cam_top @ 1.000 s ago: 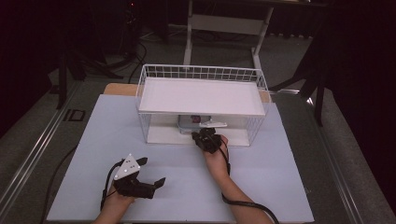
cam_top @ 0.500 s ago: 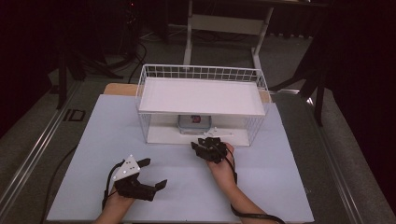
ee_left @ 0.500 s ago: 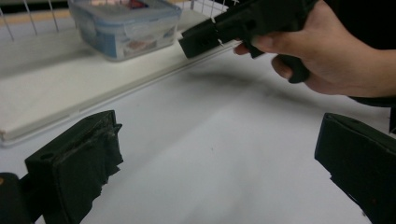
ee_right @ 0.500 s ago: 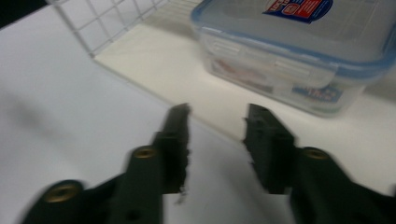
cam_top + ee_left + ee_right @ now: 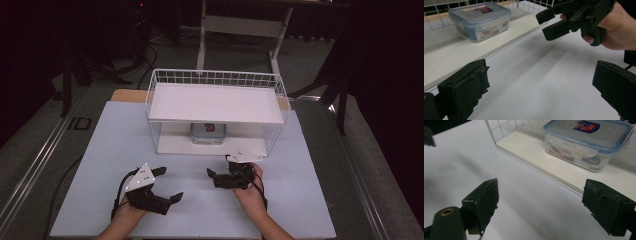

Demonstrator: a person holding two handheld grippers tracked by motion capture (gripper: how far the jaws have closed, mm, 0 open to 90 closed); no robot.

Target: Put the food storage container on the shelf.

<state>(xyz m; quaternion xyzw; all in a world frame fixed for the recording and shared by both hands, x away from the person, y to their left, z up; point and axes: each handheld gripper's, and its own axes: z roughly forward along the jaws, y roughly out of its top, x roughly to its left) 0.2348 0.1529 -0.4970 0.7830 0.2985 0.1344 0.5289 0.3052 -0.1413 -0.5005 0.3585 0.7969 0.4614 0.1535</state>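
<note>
A clear plastic container with a blue lid (image 5: 208, 133) (image 5: 480, 21) (image 5: 586, 142) stands on the lower shelf of a white wire rack (image 5: 215, 75). My right gripper (image 5: 213, 178) (image 5: 546, 205) hovers over the white mat just in front of the rack, well clear of the container. Its jaws have just been opening and stand open, with nothing between them. My left gripper (image 5: 170, 184) (image 5: 541, 85) sits at the front left of the mat, open and empty. In the left gripper view, the right gripper (image 5: 551, 23) and the hand holding it appear at the upper right.
The rack's upper shelf (image 5: 215, 102) is a flat white board overhanging the container. The white mat (image 5: 300, 200) covers the table (image 5: 122, 94). A metal stand (image 5: 240, 25) rises behind it, and dark floor lies on both sides.
The right gripper has let go of the container under the rack, backed out toward the person, and opened its jaws. The container stays on the lower shelf. The left gripper has barely moved.
</note>
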